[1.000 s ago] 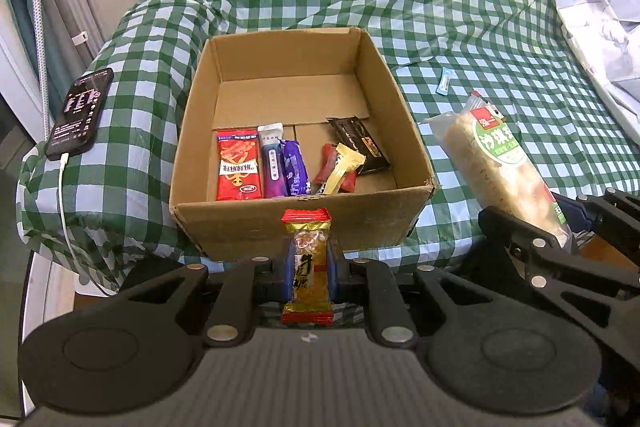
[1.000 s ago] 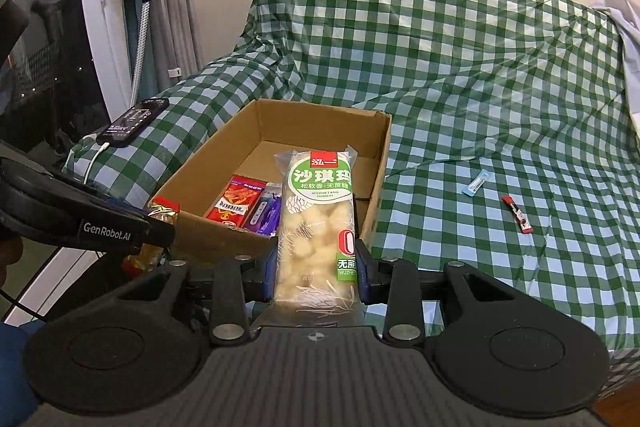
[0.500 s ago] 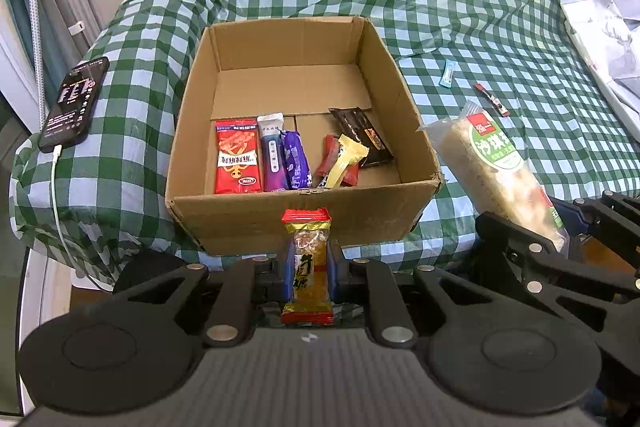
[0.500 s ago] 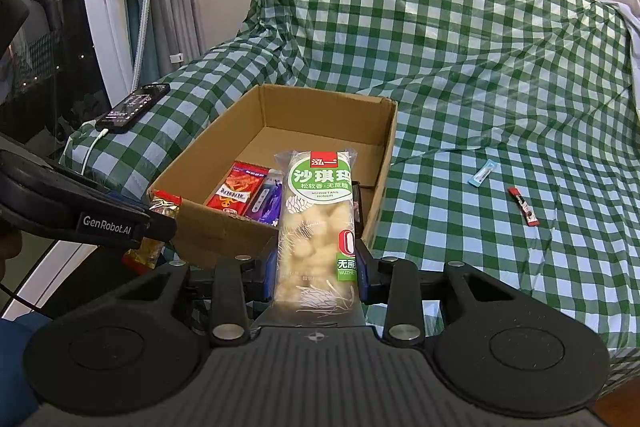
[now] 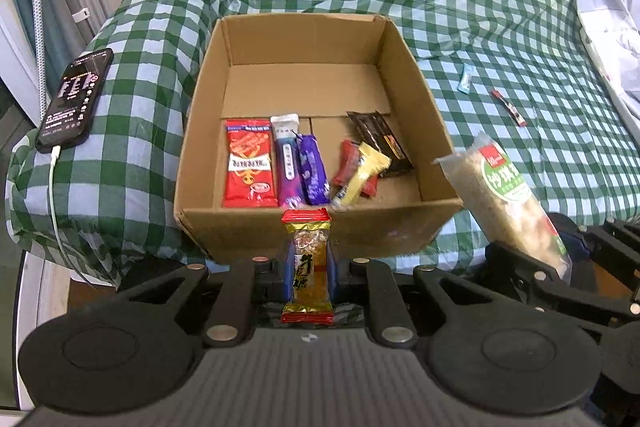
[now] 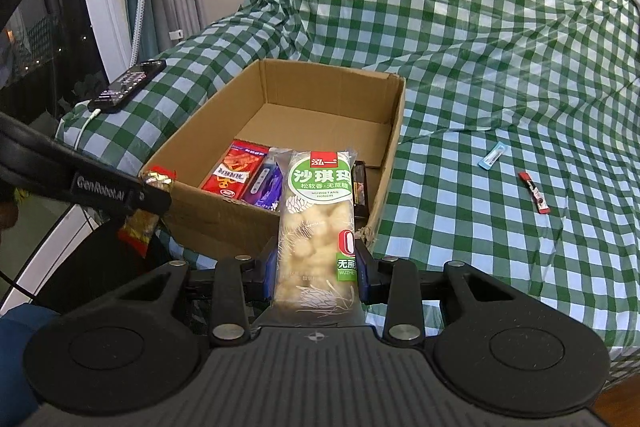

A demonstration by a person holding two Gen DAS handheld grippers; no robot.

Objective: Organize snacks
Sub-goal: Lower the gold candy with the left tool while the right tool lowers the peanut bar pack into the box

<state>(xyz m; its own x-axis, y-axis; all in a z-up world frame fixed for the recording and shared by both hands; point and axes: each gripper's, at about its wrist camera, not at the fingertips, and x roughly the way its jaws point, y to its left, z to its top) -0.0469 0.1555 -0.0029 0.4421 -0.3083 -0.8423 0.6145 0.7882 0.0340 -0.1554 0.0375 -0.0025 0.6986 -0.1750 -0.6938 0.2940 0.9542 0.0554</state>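
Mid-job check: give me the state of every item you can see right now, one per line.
Left gripper: shut on the nut candy bar.
Right gripper: shut on the sachima pack.
Cardboard box: open, several snacks inside.
Phone: screen on, cable plugged in.
Blue sachet, red stick: loose on the checked cloth.

Even indoor light, fisheye-warped edges
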